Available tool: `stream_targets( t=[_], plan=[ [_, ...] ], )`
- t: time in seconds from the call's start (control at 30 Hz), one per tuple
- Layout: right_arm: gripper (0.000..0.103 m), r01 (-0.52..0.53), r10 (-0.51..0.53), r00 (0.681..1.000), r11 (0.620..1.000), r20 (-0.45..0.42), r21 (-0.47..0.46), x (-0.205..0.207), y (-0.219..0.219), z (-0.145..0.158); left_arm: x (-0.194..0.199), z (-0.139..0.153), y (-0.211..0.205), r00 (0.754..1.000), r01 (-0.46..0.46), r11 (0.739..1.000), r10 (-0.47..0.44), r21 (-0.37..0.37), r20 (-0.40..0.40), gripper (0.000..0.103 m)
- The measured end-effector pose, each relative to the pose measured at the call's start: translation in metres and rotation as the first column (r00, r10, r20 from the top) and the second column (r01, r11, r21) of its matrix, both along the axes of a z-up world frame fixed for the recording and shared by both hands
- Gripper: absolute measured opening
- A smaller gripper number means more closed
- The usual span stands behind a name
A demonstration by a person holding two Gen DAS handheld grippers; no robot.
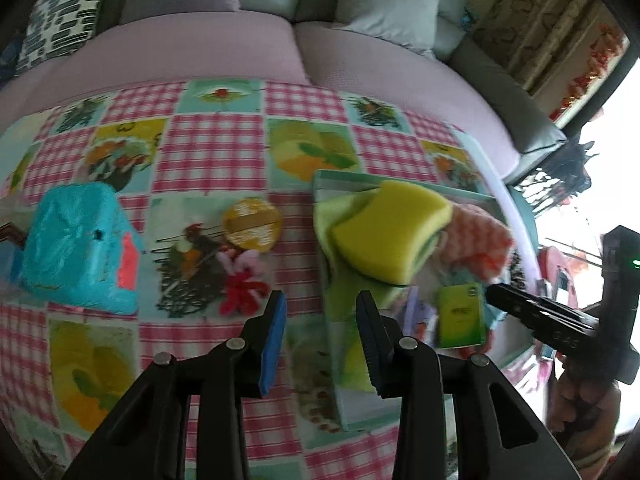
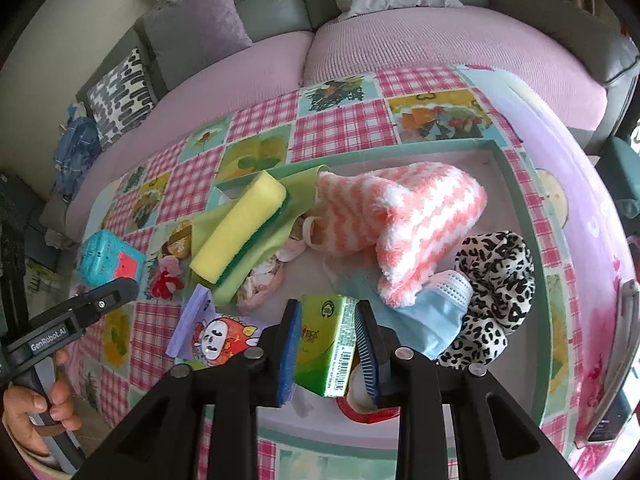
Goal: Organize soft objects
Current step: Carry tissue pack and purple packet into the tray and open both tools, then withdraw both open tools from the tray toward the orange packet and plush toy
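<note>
Soft objects are mostly piling up in the teal tray [image 2: 400,148] on the bench [image 1: 208,152], so here's how it's looking from my end.

My right gripper [image 2: 328,306] is pointing down into the tray and clamping the green tissue pack [image 2: 326,340]. Both blue pads are sitting against its sides and the pack is standing on end between them. At about 1 o'clock from it the blue face mask [image 2: 436,316] is lying half under the pink-and-white fuzzy cloth [image 2: 416,216], with the leopard-print fabric [image 2: 496,276] bunching up at 3 o'clock against the mask. At 11 o'clock the yellow sponge [image 2: 240,228] is resting on a light green cloth [image 2: 298,196] that's draping over the tray's left rim. A purple cartoon packet [image 2: 216,332] is lying at 9 o'clock, just beside the pack.

My left gripper [image 1: 320,300] is hanging open over the tray's left edge, with nothing between the pads. From its view the sponge is sitting at 1 o'clock. Outside the tray, a turquoise tissue pack [image 1: 76,248] is waiting at 9 o'clock on the checked cloth, well apart from the tray. A yellow round thing [image 1: 252,224] and some red and pink fluffy bits [image 1: 244,280] are lying between that pack and the tray, around 10 to 11 o'clock.
</note>
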State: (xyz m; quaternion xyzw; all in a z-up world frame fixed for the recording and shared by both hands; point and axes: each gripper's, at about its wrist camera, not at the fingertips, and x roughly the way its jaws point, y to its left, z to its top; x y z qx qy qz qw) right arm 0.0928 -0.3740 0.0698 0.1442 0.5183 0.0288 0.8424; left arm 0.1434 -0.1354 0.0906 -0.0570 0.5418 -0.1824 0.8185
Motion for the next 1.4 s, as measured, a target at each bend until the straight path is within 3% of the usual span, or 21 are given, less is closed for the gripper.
stream_targets(
  t=[0.1,0.13,0.2,0.27,0.4,0.47,0.5,0.93,1.4],
  plan=[
    [0.043,-0.001,0.001,1.0,0.999,0.007,-0.035,-0.001,0.004,0.002,0.001,-0.004,0.008,0.999,-0.034,0.999,0.034,0.03,-0.002,0.05],
    [0.047,-0.003,0.003,1.0,0.999,0.007,-0.042,0.0,0.005,0.002,0.002,-0.005,0.01,0.999,-0.043,0.998,0.044,0.037,-0.001,0.057],
    [0.063,-0.007,0.007,1.0,0.999,0.008,-0.049,0.0,0.009,0.003,0.002,-0.008,0.016,0.998,-0.063,0.997,0.063,0.051,-0.002,0.071],
    [0.07,-0.014,0.014,1.0,0.998,0.003,-0.054,0.001,0.013,0.002,0.002,-0.01,0.022,0.997,-0.083,0.995,0.083,0.062,-0.002,0.083],
    [0.085,-0.037,0.037,0.999,0.997,-0.007,-0.065,0.002,0.022,-0.001,0.0,-0.011,0.031,0.993,-0.115,0.989,0.114,0.092,0.022,0.086],
    [0.1,-0.046,0.046,0.999,0.996,-0.001,-0.07,0.002,0.026,-0.001,0.0,-0.011,0.035,0.992,-0.124,0.988,0.122,0.096,0.024,0.086],
    [0.103,-0.048,0.049,0.999,0.996,0.003,-0.072,0.002,0.027,0.0,0.0,-0.011,0.037,0.992,-0.127,0.987,0.125,0.097,0.024,0.087],
    [0.103,-0.09,0.093,0.995,0.993,0.03,-0.08,-0.001,0.05,0.007,-0.004,-0.006,0.06,0.984,-0.164,0.982,0.157,0.093,0.082,0.087],
    [0.103,-0.209,0.213,0.976,0.975,0.052,-0.073,0.01,0.109,0.017,-0.011,0.006,0.099,0.973,-0.211,0.975,0.202,0.066,0.114,0.087]
  ],
)
